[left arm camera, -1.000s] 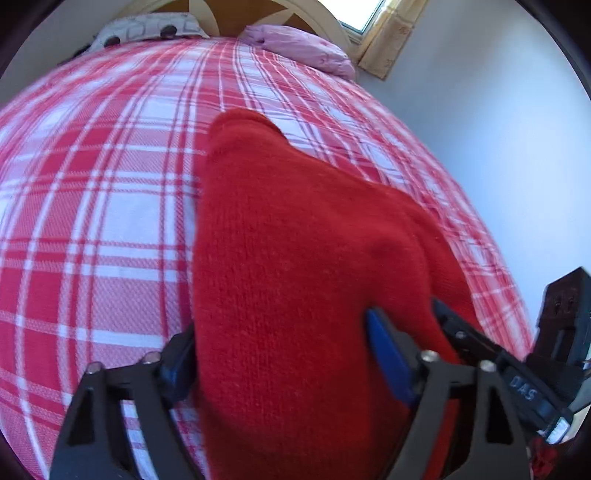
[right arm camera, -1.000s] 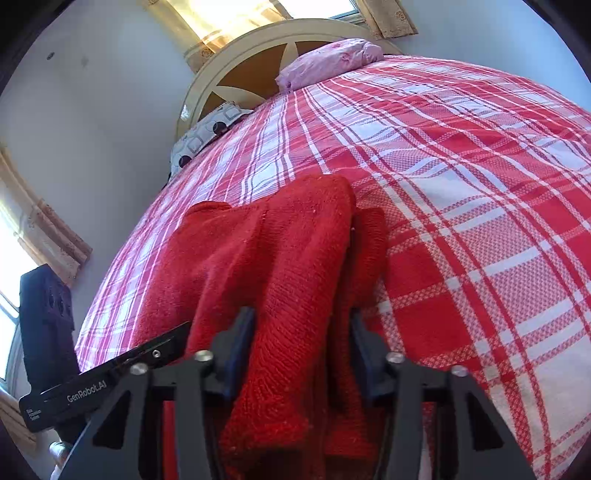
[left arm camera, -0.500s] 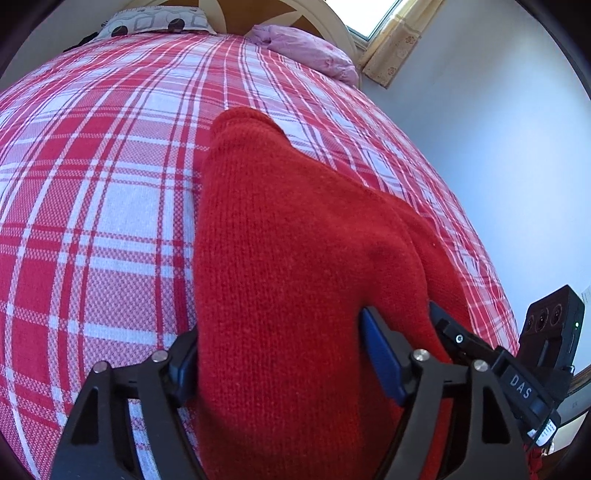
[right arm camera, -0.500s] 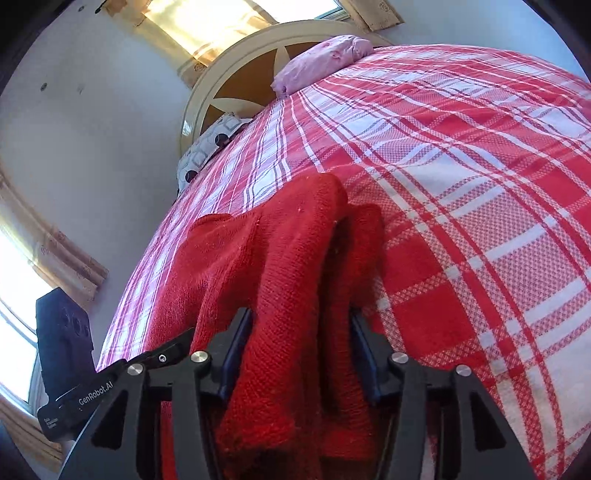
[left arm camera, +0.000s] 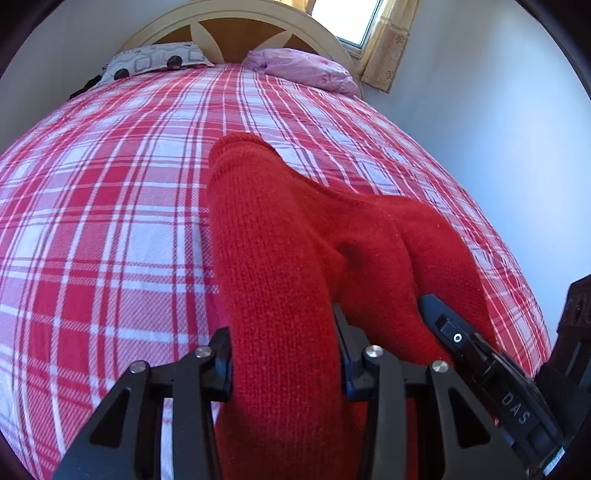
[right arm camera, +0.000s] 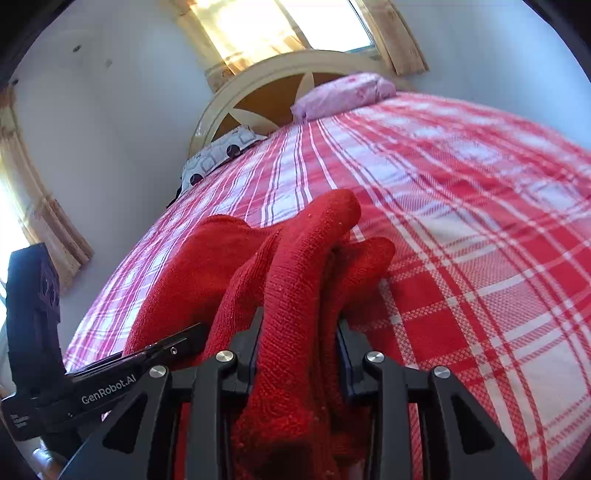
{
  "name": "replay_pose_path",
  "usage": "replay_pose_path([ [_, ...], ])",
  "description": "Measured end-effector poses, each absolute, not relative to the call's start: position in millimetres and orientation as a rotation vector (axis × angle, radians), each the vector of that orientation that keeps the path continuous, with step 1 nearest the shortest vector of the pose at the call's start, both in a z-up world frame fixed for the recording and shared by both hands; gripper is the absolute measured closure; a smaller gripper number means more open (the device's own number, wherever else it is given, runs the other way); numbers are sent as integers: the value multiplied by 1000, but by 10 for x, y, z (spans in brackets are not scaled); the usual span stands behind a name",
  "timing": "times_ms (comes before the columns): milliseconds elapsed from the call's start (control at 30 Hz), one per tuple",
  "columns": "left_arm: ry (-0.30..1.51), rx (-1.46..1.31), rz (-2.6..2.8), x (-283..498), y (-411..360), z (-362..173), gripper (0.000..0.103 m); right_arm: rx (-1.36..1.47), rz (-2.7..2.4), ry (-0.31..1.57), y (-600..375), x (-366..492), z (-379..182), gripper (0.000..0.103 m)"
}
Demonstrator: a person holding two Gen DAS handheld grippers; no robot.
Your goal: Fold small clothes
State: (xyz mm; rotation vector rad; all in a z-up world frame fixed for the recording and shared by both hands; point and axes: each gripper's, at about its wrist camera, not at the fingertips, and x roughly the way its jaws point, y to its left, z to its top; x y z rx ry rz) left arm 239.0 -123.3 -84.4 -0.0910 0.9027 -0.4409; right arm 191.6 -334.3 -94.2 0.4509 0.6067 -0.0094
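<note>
Over the bed (left arm camera: pixel 110 206), both tools clamp the sweater (left arm camera: pixel 280 236).

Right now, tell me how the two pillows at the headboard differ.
The pink pillow is plain pink; the patterned pillow is pale with grey squares and dark dots. The pink pillow lies on the window side and looks rumpled; the patterned pillow sits on the opposite side and lies flatter. Both rest at the head of the plaid bedspread, against the headboard.

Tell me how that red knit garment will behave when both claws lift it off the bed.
The red knit garment is probably floppy: it already bunches and folds between the right claw. Its thick, fuzzy knit likely grips well in the left claw. Loose ends would likely sag toward the plaid bedspread.
</note>
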Motion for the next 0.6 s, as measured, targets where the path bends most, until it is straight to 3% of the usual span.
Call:
replay_pose_path([
  [600,849,43,-338,2046,-900,-743,61,394,9,580,-2742,1588,-811,69],
])
